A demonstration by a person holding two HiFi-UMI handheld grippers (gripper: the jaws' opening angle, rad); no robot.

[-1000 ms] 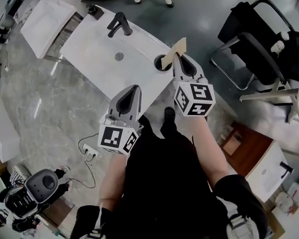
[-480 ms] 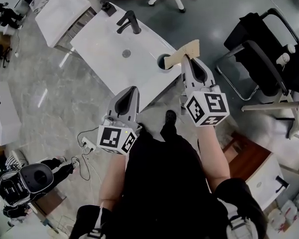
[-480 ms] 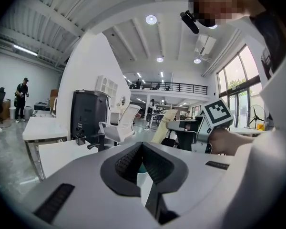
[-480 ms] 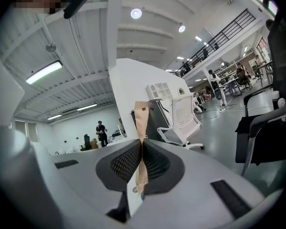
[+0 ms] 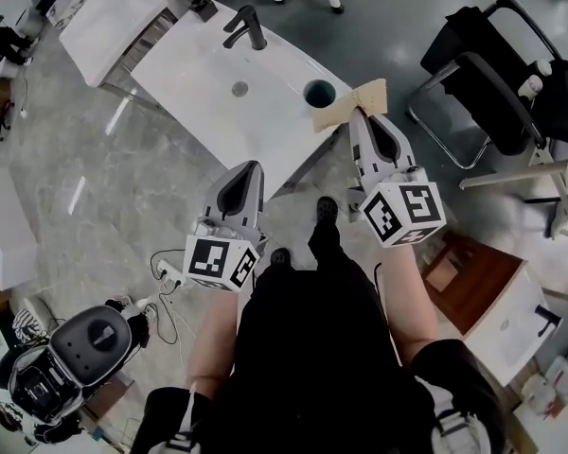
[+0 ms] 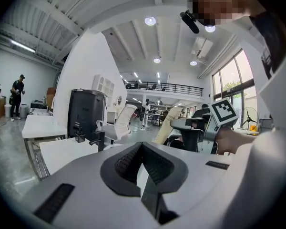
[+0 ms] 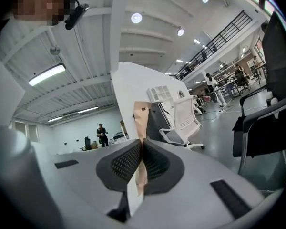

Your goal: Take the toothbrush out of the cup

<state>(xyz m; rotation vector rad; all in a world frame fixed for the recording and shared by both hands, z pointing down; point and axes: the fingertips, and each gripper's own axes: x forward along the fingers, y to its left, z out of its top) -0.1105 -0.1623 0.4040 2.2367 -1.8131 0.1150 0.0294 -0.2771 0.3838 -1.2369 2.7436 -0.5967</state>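
My right gripper [image 5: 361,114] is shut on a tan paper-wrapped toothbrush [image 5: 351,106]. In the head view the packet hangs beside the white counter's [image 5: 194,74] right edge, just right of the dark round cup [image 5: 319,94] and clear of its mouth. In the right gripper view the toothbrush [image 7: 142,119] sticks up from between the closed pads of that gripper [image 7: 142,146]. My left gripper [image 5: 242,189] hovers off the counter's near edge, shut with nothing in it. The left gripper view shows its jaws [image 6: 142,148] closed together and the toothbrush [image 6: 168,123] off to the right.
A black faucet [image 5: 246,28] and a drain [image 5: 239,89] sit on the counter. Black chairs [image 5: 488,74] stand to the right, and a wooden box [image 5: 470,287] lies by my right arm. A power strip [image 5: 167,272] and a dark round machine [image 5: 80,353] are on the floor at left.
The right gripper has lifted the toothbrush up out of the cup and carried it to the right, leaving the cup's mouth bare. The left gripper has shifted slightly.
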